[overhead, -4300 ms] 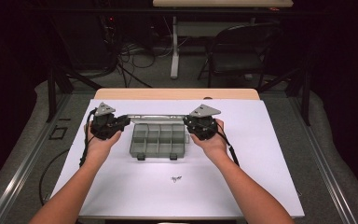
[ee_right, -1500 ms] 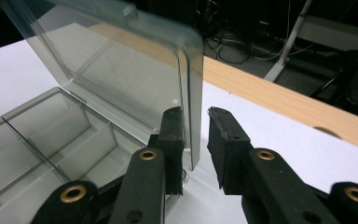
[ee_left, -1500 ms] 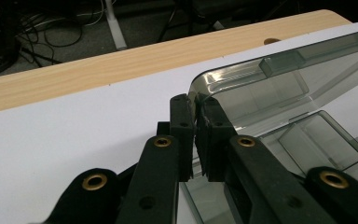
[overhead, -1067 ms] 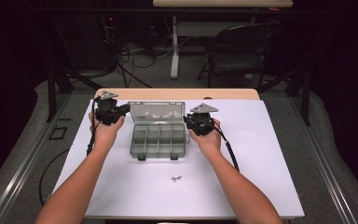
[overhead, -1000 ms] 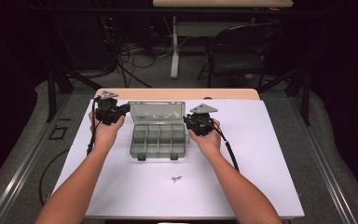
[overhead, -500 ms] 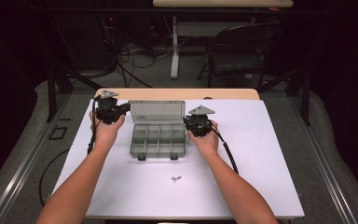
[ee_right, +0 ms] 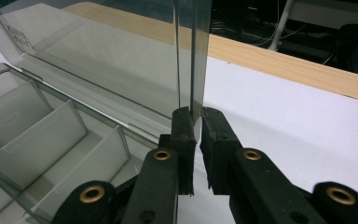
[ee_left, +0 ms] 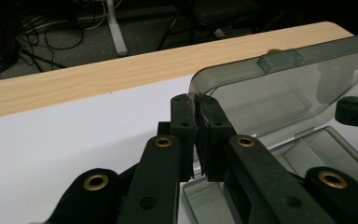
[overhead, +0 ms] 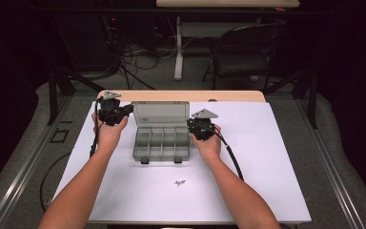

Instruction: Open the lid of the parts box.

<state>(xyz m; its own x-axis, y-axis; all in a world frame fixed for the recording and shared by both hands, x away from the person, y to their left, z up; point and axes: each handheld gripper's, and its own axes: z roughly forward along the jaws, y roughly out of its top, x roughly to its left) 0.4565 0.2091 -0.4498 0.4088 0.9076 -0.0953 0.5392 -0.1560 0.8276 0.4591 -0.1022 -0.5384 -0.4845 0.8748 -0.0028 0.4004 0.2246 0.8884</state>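
Grey compartment box (overhead: 162, 143) at middle of white surface (overhead: 248, 186), lid (overhead: 161, 113) raised upright at far side. Left tool (ee_left: 195, 126) clamped narrow on lid's left edge. Right tool (ee_right: 196, 135) at lid's right edge, jaws just been closing, edge between pads, slim gap visible. Small dark mark (overhead: 180, 182) on surface near box's front. Folding chair (overhead: 248, 52) beyond surface.

Nothing is reading clearly: a small dark mark (overhead: 180, 182) is sitting on the white surface (overhead: 267, 157), lower centre, illegible; faint embossed lettering (ee_right: 17, 37) on the box lid (ee_right: 98, 56), upper left, too blurred.
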